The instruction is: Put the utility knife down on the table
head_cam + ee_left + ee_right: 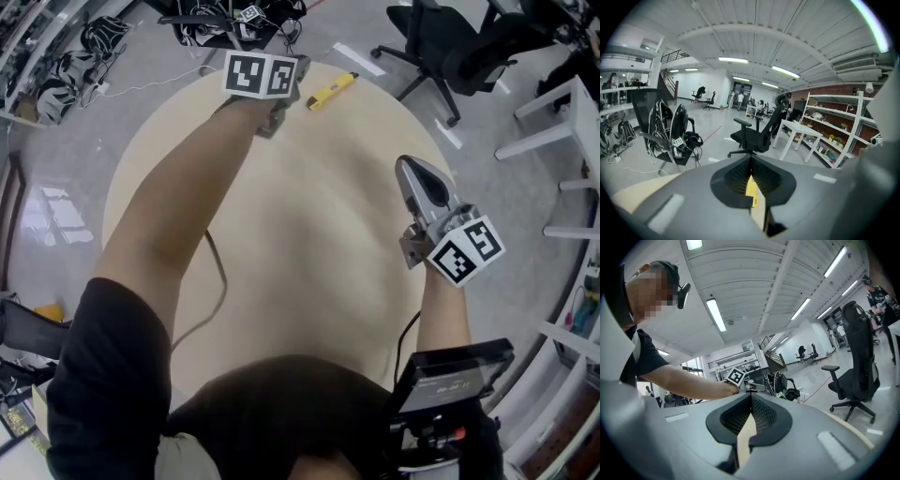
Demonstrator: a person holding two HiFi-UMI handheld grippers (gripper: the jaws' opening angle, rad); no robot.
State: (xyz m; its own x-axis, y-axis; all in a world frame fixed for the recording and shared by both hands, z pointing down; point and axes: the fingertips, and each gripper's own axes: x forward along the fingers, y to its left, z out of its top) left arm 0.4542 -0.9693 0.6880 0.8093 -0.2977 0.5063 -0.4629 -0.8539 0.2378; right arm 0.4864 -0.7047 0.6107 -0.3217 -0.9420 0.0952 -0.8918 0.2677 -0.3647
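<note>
The yellow utility knife [332, 90] lies flat on the round beige table [309, 244] near its far edge, with nothing touching it. My left gripper [281, 101], under its marker cube, hovers just left of the knife with its jaws shut and empty. In the left gripper view the knife [752, 190] shows as a yellow strip below the closed jaws of the left gripper [751, 161]. My right gripper [407, 169] is held above the table's right side, shut with nothing in it. Its closed jaws appear in the right gripper view [750, 401] too.
Black office chairs [459, 47] stand beyond the table at the upper right. A pile of cables and gear [225, 23] lies on the floor past the far edge. White desks [572, 112] line the right side. A black device [450, 375] hangs at the person's waist.
</note>
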